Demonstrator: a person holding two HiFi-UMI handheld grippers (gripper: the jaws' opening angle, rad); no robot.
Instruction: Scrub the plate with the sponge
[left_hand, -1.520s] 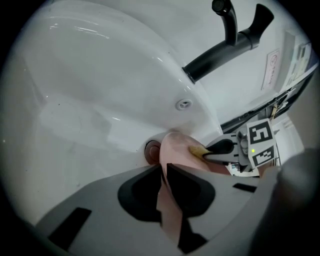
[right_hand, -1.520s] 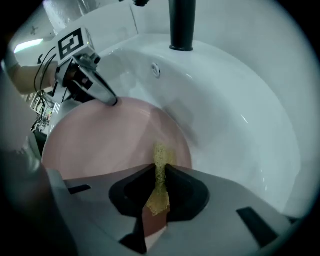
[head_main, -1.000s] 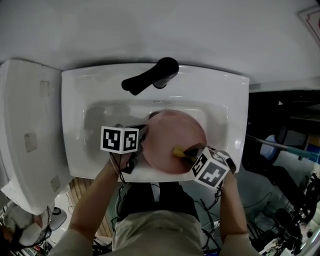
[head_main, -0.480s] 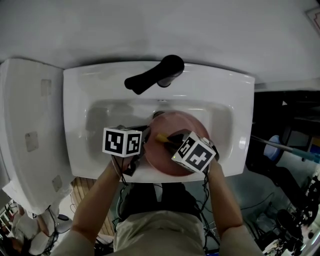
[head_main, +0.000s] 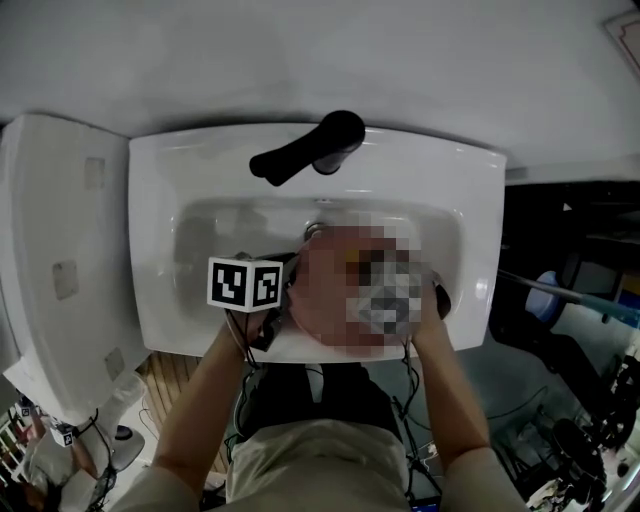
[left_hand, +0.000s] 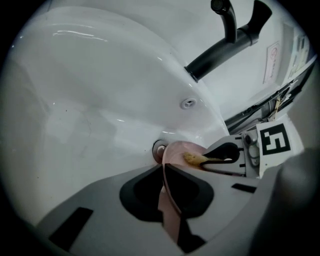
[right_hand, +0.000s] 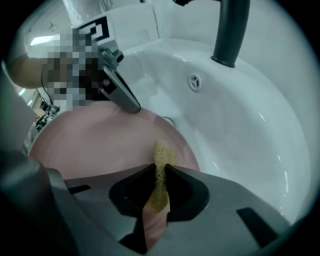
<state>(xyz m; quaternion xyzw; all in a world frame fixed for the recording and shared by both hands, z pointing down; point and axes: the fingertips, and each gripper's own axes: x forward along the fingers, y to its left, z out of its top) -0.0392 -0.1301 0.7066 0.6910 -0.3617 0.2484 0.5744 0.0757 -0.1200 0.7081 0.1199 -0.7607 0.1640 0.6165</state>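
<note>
A pink plate (head_main: 318, 297) stands tilted in the white sink (head_main: 160, 200). My left gripper (head_main: 282, 283) is shut on the plate's left rim; in the left gripper view the rim (left_hand: 169, 192) runs edge-on between the jaws of the left gripper (left_hand: 164, 169). My right gripper (right_hand: 160, 171) is shut on a yellow sponge (right_hand: 161, 160), whose tip lies on the plate's face (right_hand: 100, 145). The left gripper view shows the sponge (left_hand: 191, 158) against the plate, held by the right gripper (left_hand: 202, 160). A mosaic patch covers the right gripper in the head view.
A black faucet (head_main: 310, 150) reaches over the basin's back, with the drain (left_hand: 159, 148) just behind the plate and an overflow hole (left_hand: 187, 103) above it. A white slab (head_main: 50, 260) stands left of the sink. Cables and gear crowd the floor at right (head_main: 580, 420).
The right gripper has carried the sponge from the plate's near right side up and leftward across its face. The left gripper has kept its hold on the rim, nearly still.
</note>
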